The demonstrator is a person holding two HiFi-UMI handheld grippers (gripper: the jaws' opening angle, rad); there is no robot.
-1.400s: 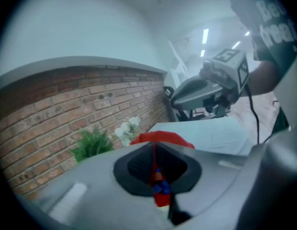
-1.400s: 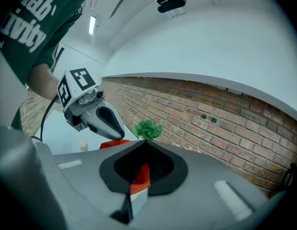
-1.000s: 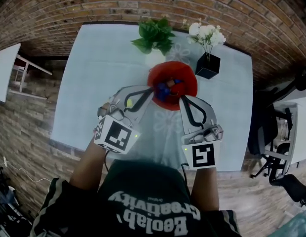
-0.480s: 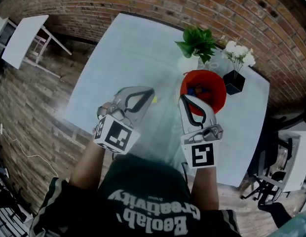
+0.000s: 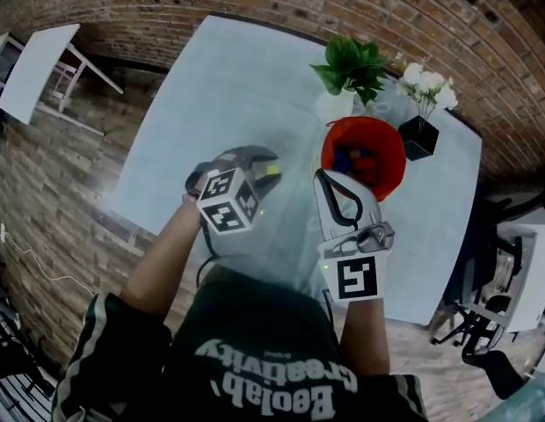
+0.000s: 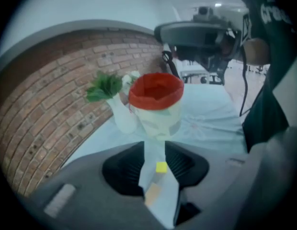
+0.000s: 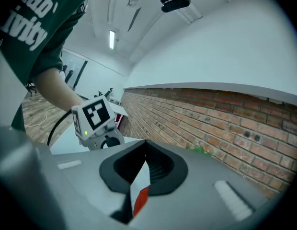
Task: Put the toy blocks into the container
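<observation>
A small yellow block (image 5: 271,171) lies on the pale table (image 5: 193,104). My left gripper (image 5: 262,163) reaches over the block. In the left gripper view its jaws are opening, and the yellow block (image 6: 161,166) sits between the pads without touching either one. Straight ahead of it stands the red-rimmed container (image 6: 155,92). The container (image 5: 363,155) holds several coloured blocks. My right gripper (image 5: 322,177) hangs just left of the container, fingertips together and nothing in them. In the right gripper view the right gripper (image 7: 146,150) points at the brick wall.
A green plant in a white pot (image 5: 346,67) and white flowers (image 5: 426,84) in a black pot (image 5: 419,139) stand behind the container. The table's near edge (image 5: 255,275) runs close to the person's body. A white side table (image 5: 33,69) stands at far left.
The head view has swung left, away from the container. My left gripper has rolled over, shifted right over the yellow block and parted its jaws. The right gripper stays beside the container.
</observation>
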